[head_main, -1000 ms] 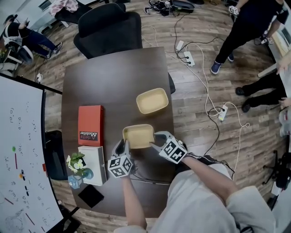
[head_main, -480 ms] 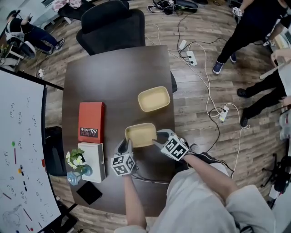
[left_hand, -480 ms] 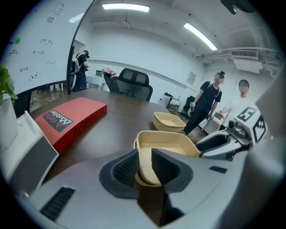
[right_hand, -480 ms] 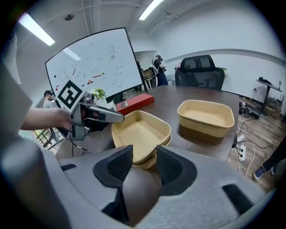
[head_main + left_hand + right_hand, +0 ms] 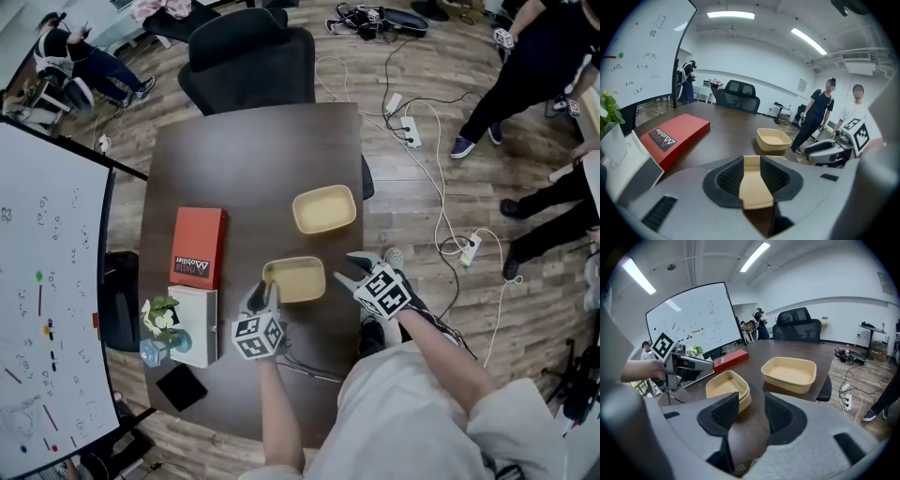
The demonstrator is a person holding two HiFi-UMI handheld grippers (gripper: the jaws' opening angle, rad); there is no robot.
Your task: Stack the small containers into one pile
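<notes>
Dark brown wooden table (image 5: 244, 169) on plank floor, black office chair (image 5: 251, 56) at the far end, whiteboard (image 5: 47, 309) to my left. Two beige rounded-rectangle plastic containers on the table. The near one (image 5: 295, 279) sits by my edge and its rim looks doubled in the right gripper view, prob. two nested. The far one (image 5: 324, 208) stands alone, apart, toward the right edge.

Left gripper (image 5: 266, 296) is at the near container's left-front corner. Its jaws have just been opening, w/ the beige wall between the pads, not clamped afaict. Right gripper (image 5: 345, 268) is just right of that container, jaws apart, only tabletop between them.

Red flat book (image 5: 198, 247) lies left of the containers.
</notes>
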